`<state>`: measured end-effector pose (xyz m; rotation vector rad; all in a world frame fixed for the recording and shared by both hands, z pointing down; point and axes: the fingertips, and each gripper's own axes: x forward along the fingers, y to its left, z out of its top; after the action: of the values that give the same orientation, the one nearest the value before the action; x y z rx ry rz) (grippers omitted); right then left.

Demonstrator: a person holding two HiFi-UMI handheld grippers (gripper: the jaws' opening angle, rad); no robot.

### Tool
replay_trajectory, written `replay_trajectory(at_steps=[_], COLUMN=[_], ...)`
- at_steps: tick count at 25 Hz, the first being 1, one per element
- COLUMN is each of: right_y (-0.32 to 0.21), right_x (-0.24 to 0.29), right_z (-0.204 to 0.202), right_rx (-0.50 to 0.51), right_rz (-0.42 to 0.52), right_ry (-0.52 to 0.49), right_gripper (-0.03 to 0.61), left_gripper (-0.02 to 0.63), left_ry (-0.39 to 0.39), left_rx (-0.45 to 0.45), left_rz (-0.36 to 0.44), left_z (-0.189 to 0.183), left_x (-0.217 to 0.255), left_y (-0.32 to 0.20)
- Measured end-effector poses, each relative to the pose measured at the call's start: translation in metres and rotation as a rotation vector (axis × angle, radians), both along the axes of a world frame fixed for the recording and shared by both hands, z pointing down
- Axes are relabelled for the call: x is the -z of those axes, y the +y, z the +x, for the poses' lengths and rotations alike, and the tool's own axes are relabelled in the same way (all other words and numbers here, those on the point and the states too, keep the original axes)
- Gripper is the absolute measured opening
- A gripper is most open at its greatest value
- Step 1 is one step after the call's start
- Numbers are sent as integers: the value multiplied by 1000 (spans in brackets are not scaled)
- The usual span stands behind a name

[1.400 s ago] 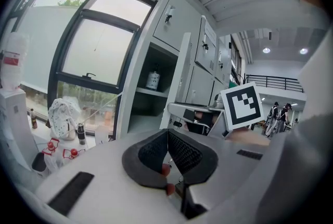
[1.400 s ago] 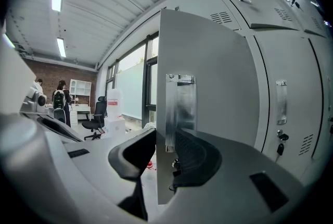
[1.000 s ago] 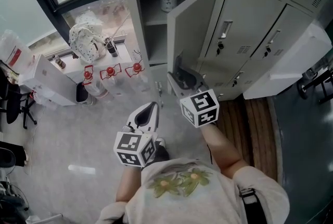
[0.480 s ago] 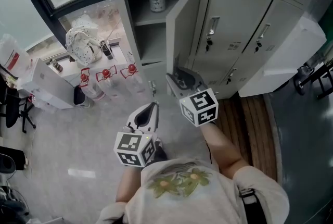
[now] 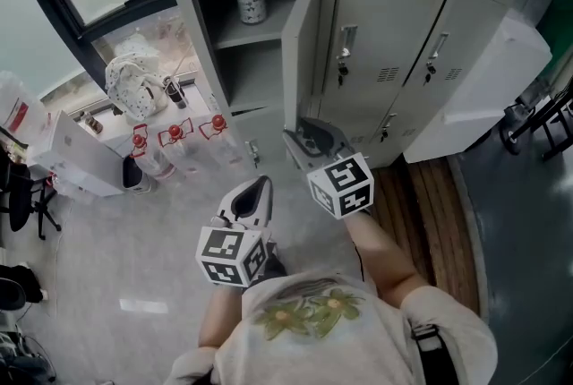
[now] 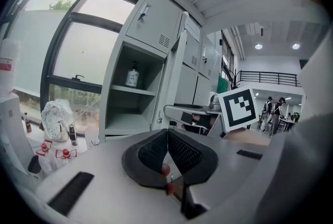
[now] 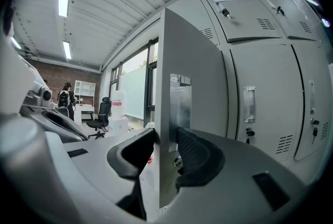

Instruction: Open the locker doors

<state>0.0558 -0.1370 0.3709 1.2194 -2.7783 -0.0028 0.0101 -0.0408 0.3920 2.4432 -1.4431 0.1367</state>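
The grey locker bank has one tall door swung out towards me; behind it the compartment shelf holds a bottle. My right gripper sits at that door's lower free edge. In the right gripper view the door edge stands between the jaws of the right gripper; they have just been opening and lie close to both faces. My left gripper hangs lower left, shut on nothing, its pads together in the left gripper view. The neighbouring doors stay closed.
Several red-capped water bottles stand on the floor left of the lockers, beside a white dotted bag and a white box. A black office chair is far left. A white panel leans at the right.
The open door looks swung a little further out, now nearly edge-on to me. Both grippers keep their places in the head view while the lockers and floor clutter shift left and up.
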Motion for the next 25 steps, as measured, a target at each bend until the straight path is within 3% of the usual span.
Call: replay_trajectory(at_steps=[25], right_y=[12], right_x=[-4], right_z=[76], right_rx=[-122], right_rz=[-10], right_ry=[-9], right_gripper=[138], left_gripper=[31], left_ry=[-37], left_rx=[-123], left_rz=[1], left_z=[63], left_x=[-1], left_y=[6])
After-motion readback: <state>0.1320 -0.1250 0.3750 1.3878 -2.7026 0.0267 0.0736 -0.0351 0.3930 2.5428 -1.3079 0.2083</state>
